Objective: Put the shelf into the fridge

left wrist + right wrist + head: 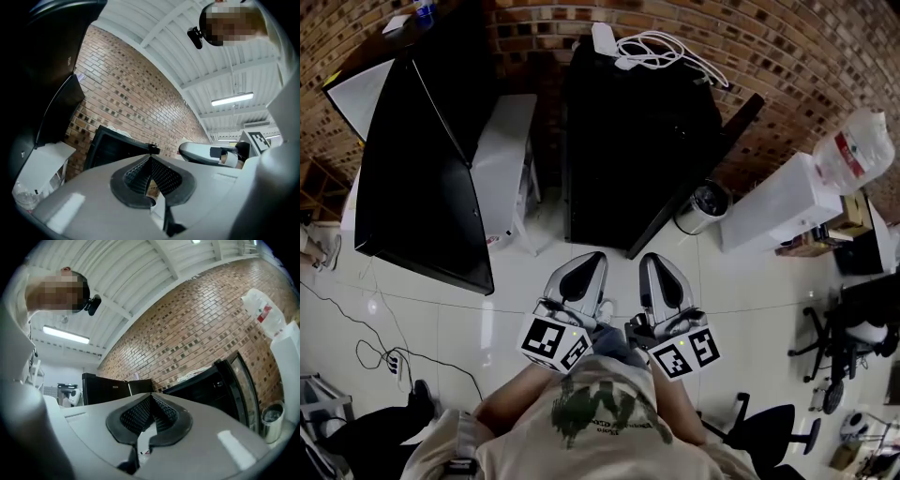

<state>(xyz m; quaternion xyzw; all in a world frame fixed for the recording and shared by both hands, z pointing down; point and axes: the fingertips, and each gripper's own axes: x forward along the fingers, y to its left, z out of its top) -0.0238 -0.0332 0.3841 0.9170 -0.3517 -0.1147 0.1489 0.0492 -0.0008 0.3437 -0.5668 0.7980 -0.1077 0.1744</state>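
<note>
- Where's the shelf?
- I can't pick it out in any view. Nothing at the fridge (628, 141), the one with cables (661, 47) on top, reads as a shelf, and neither claw carries one.
- How should it handle, then?
- Probably stiff, flat and light, and fragile if it's glass. I'd take it by its two side edges, one claw on each, and keep it level.
- Its look?
- Unseen, so I can't say.
- The claws?
- The left claw (589, 262) and right claw (654, 264) hang in front of the fridge, near its open door (712, 150). Both are pressed together on nothing.
</note>
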